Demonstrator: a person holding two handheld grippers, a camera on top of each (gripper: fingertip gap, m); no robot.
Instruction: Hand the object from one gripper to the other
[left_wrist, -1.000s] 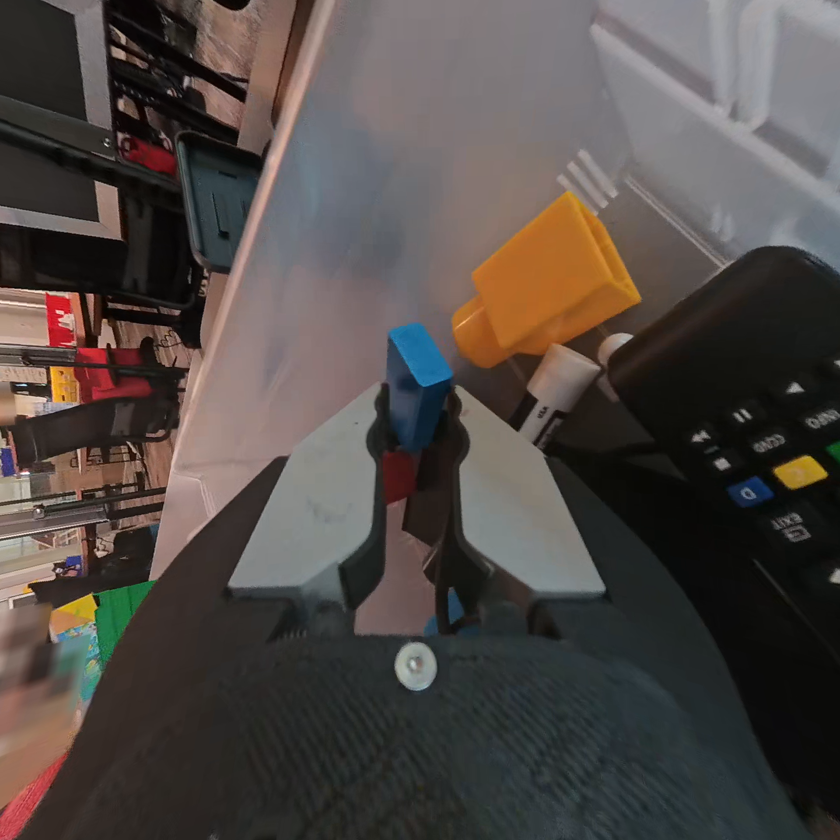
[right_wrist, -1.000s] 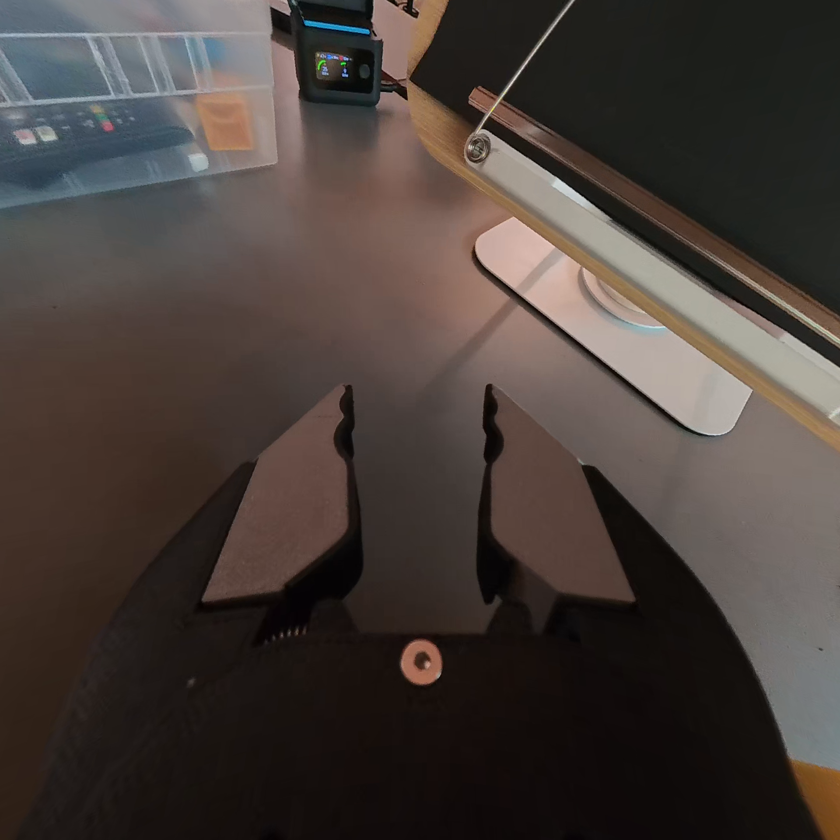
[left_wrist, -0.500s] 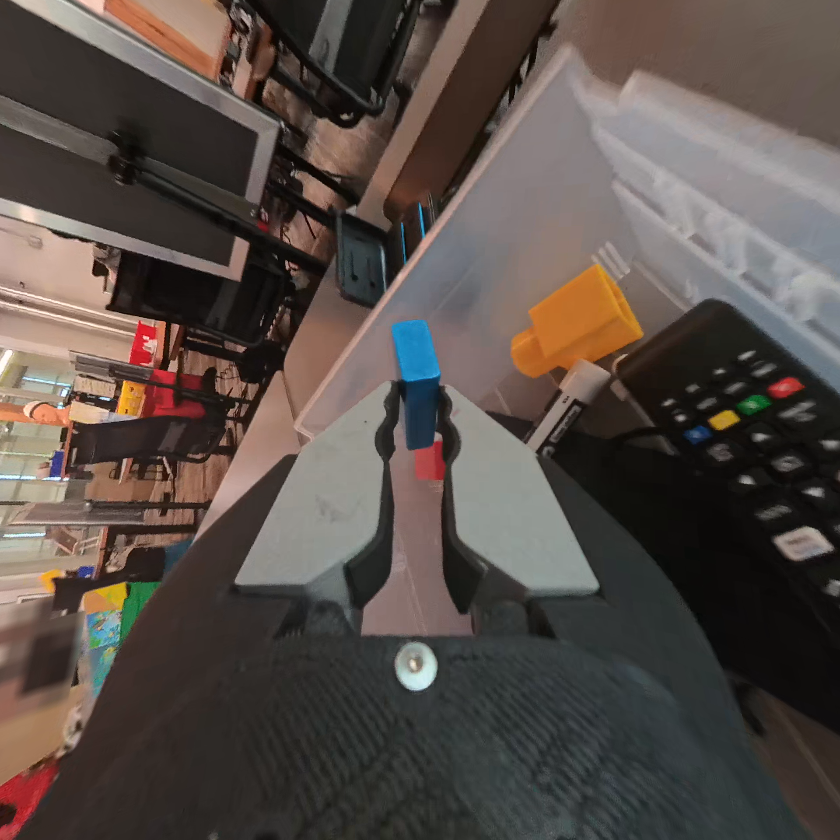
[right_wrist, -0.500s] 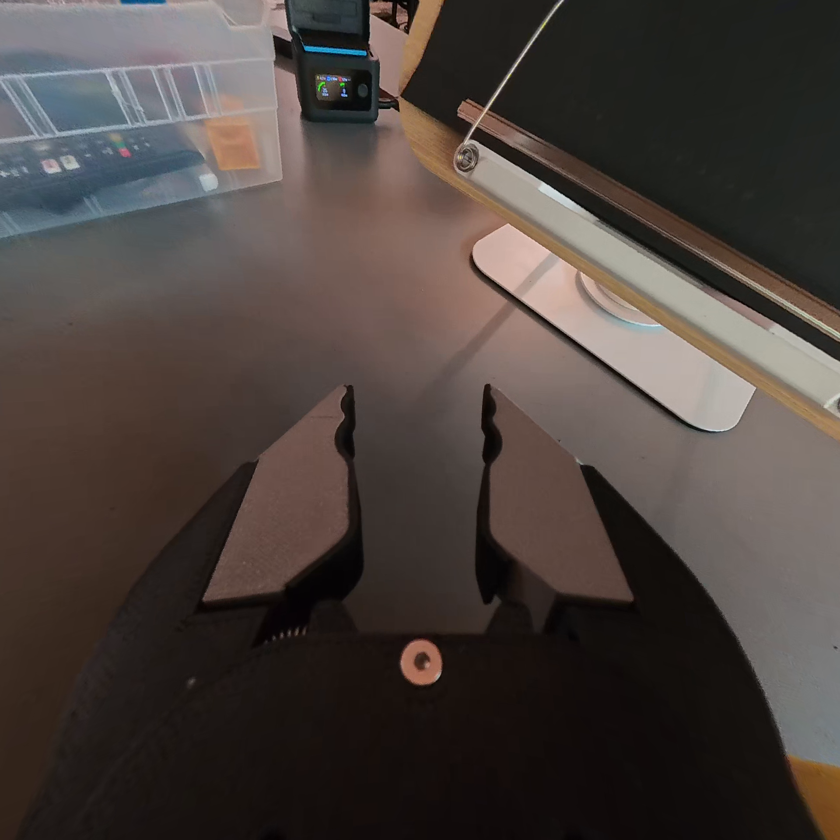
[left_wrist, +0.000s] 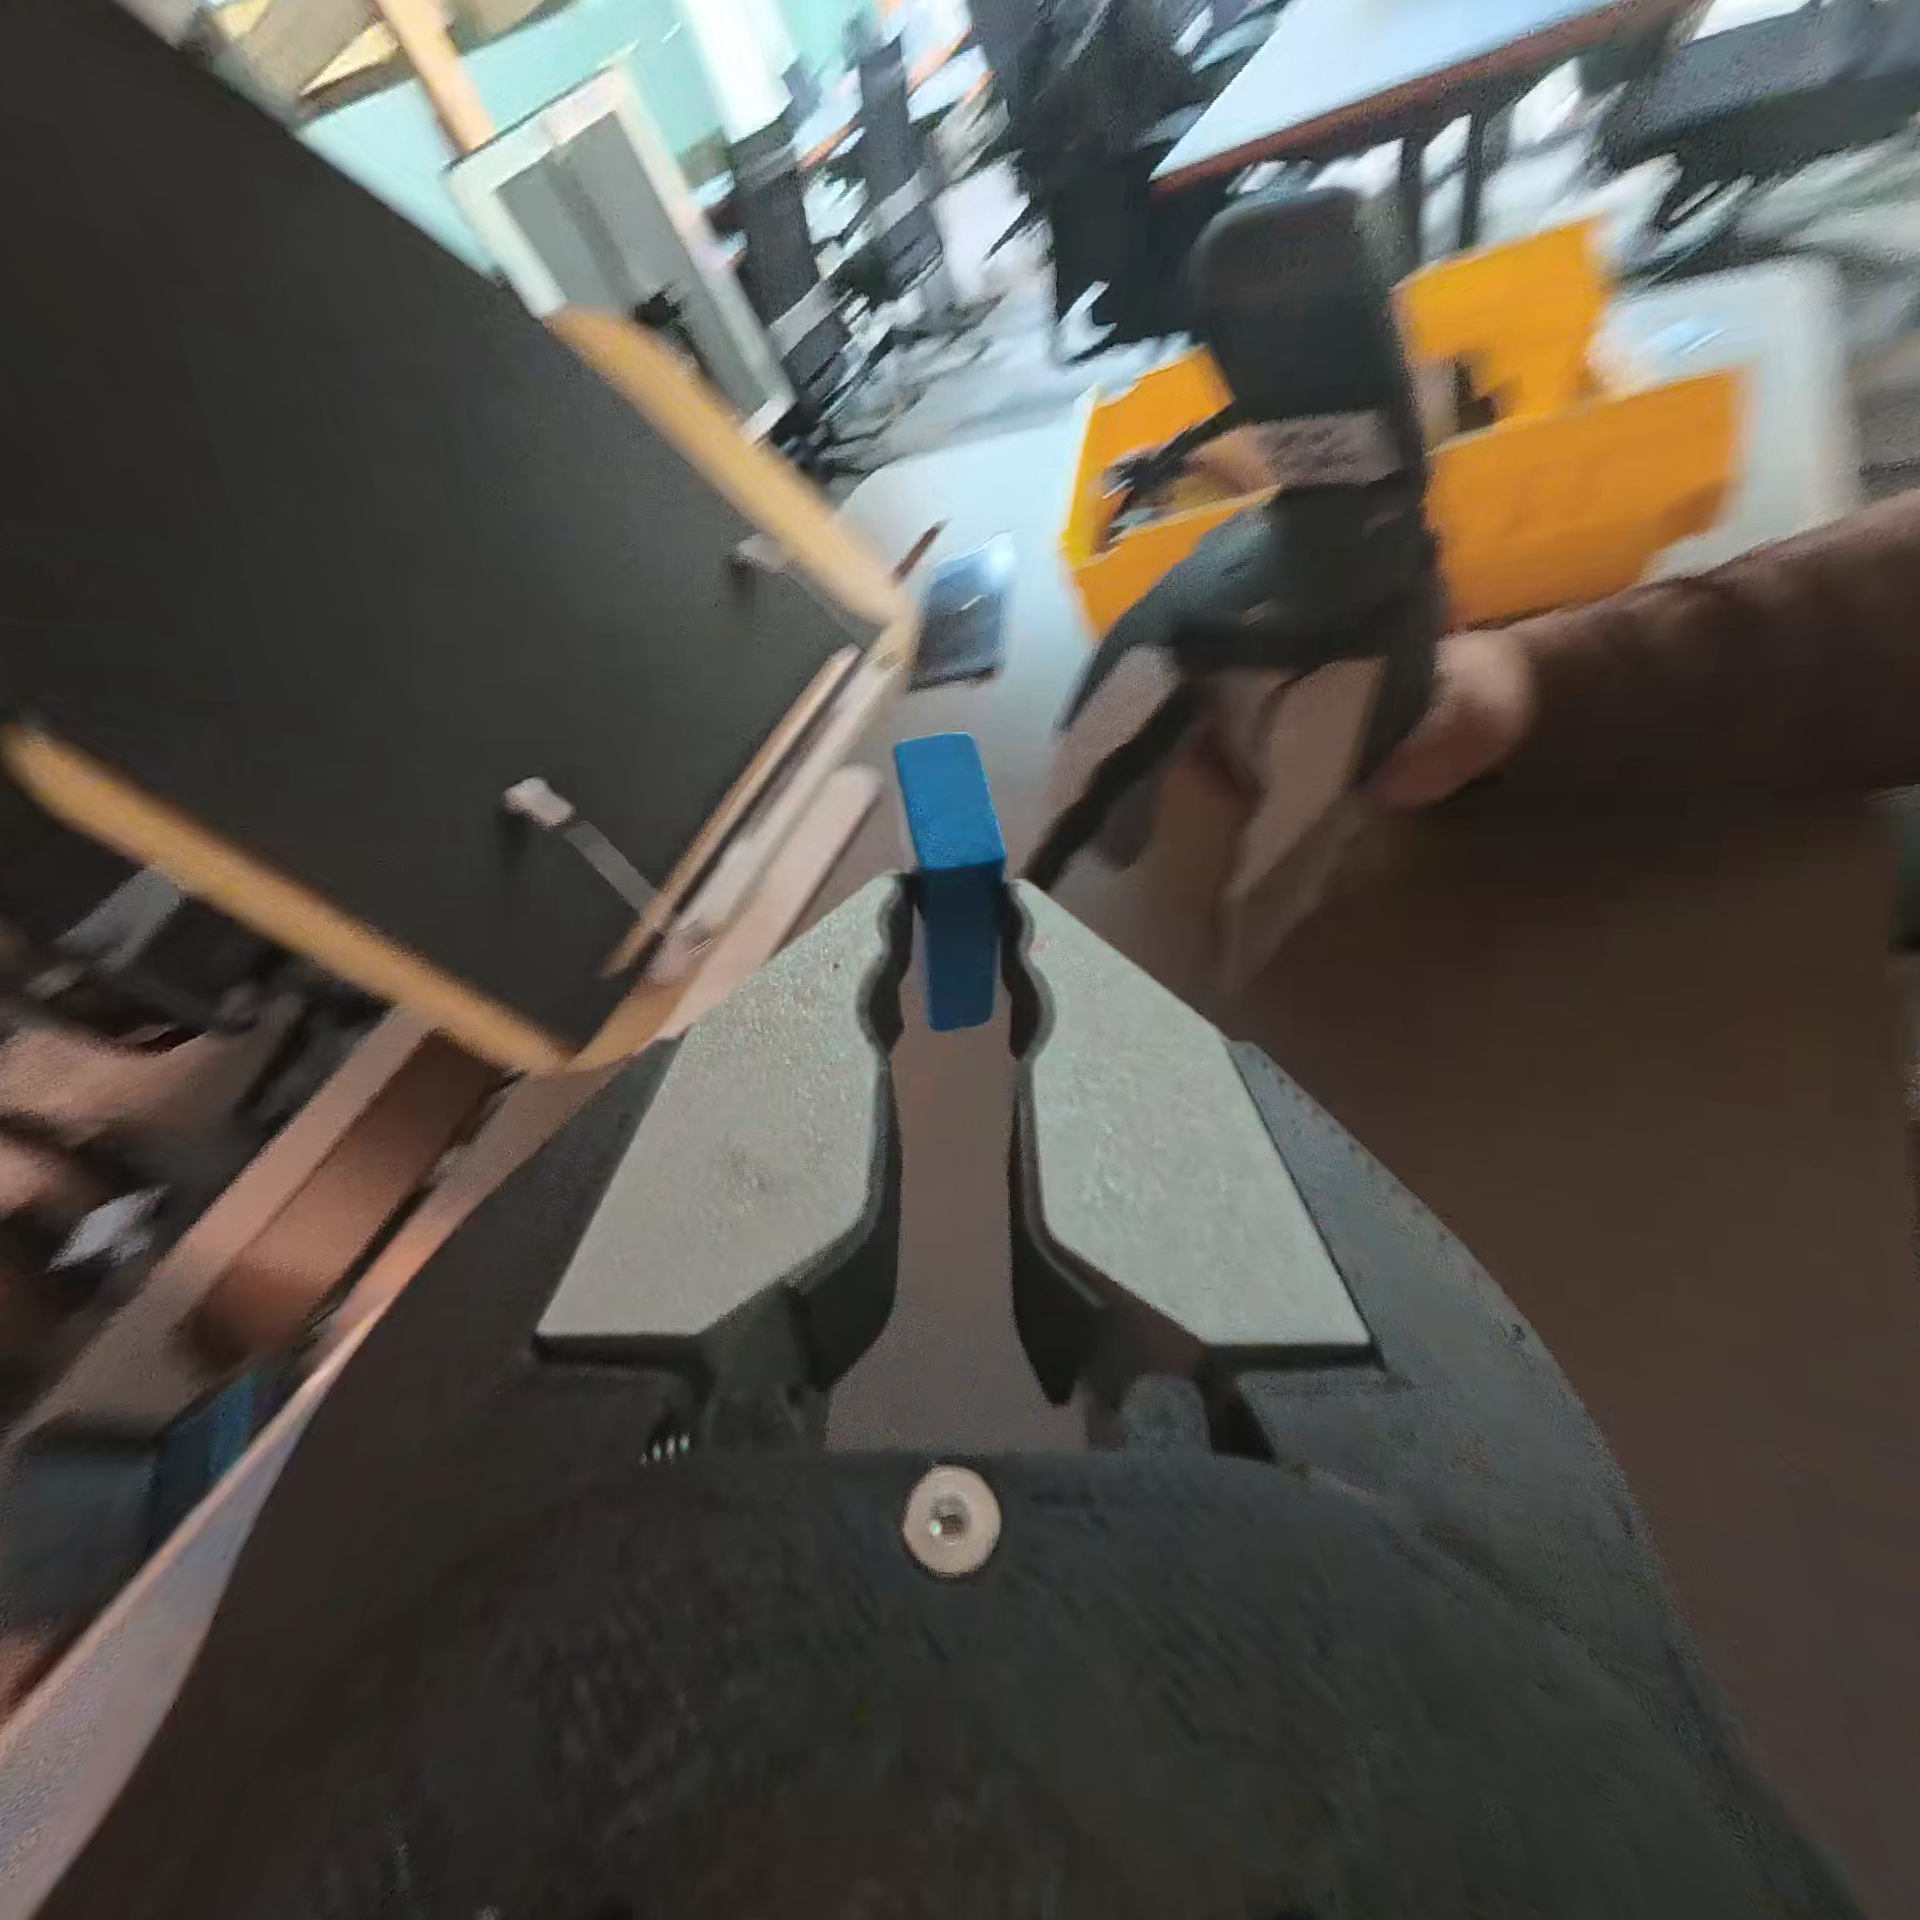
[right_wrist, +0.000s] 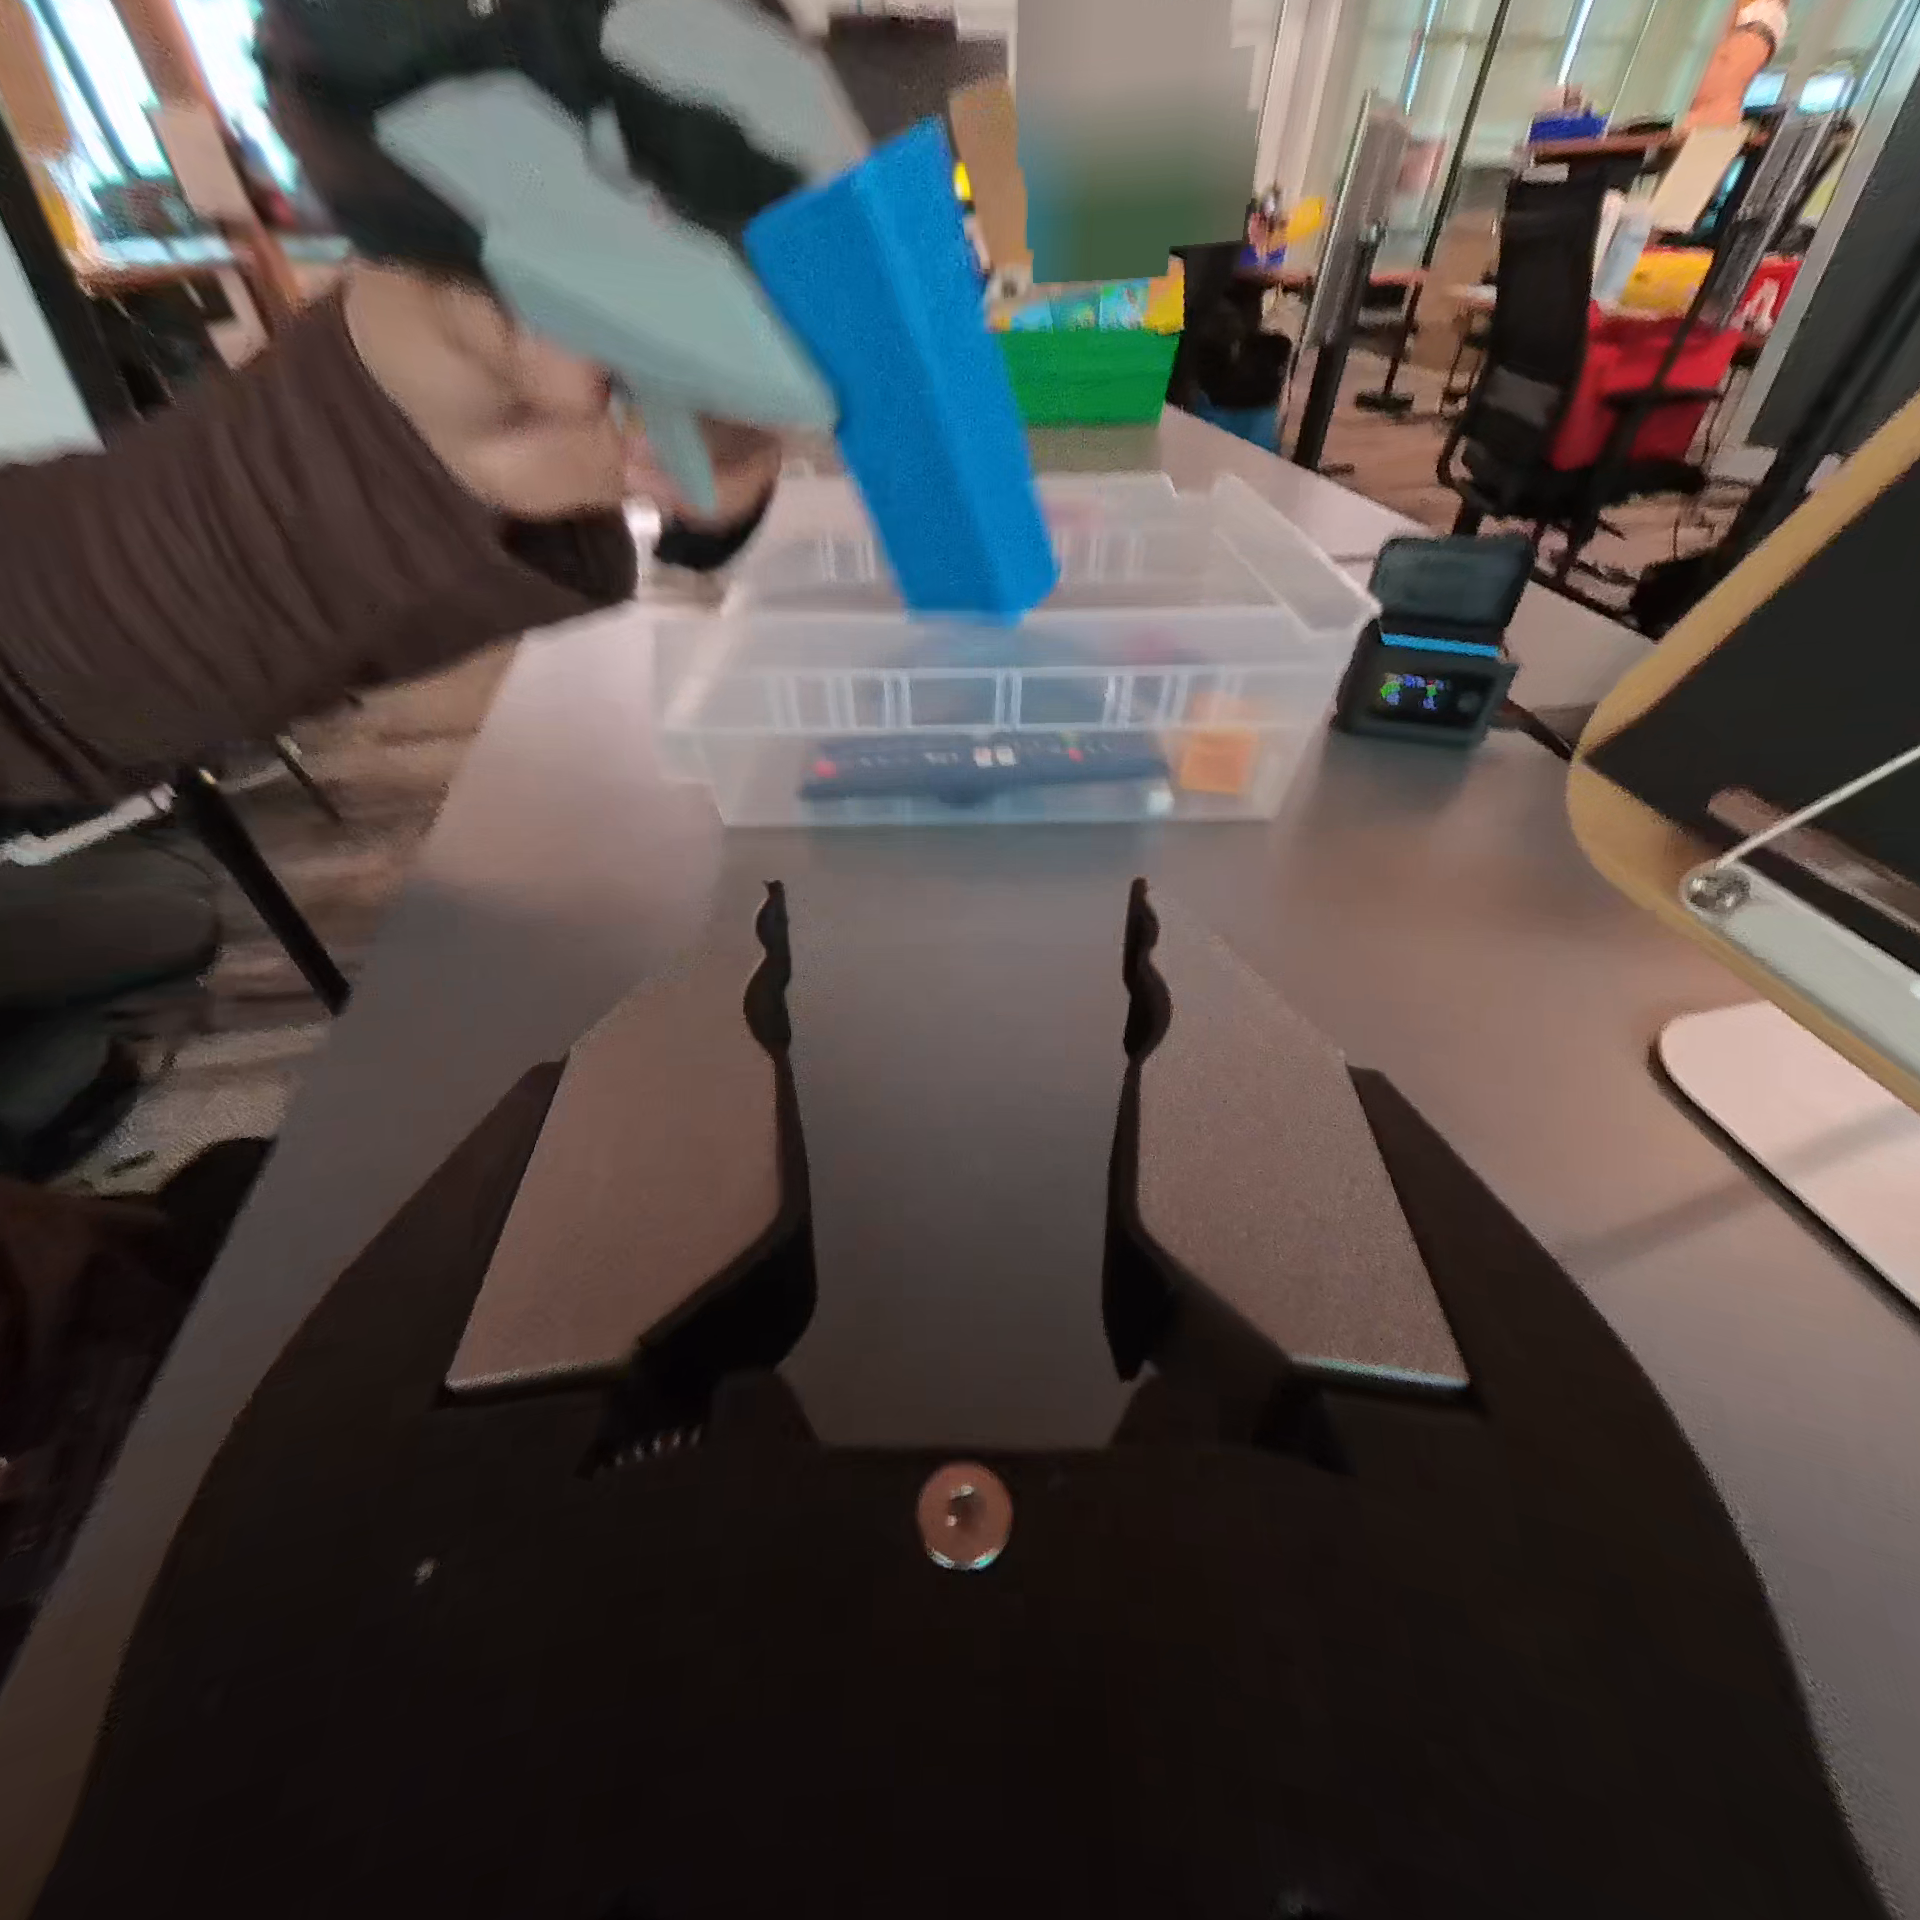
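Observation:
A blue block (left_wrist: 951, 883) is held between the tips of my left gripper (left_wrist: 954, 896), which is shut on it and up in the air. In the right wrist view the same blue block (right_wrist: 904, 374) hangs above and ahead of my right gripper (right_wrist: 954, 904), held by the left gripper's pale fingers (right_wrist: 623, 270) coming in from the upper left. My right gripper is open and empty, low over the grey table (right_wrist: 1351, 935). In the left wrist view the right gripper (left_wrist: 1278, 623) shows blurred ahead, held by a hand.
A clear plastic bin (right_wrist: 1018, 665) with a remote control (right_wrist: 966, 769) and an orange piece (right_wrist: 1216, 758) stands on the table ahead. A small black device with a lit screen (right_wrist: 1434, 665) sits to its right. A monitor (right_wrist: 1787, 665) and its white base (right_wrist: 1797, 1132) are at right. Left tips to right tips: about 9 cm.
My left gripper has lifted the blue block out of the bin and swung round towards the right gripper. My right gripper has tilted up and stayed open; the block now shows above it.

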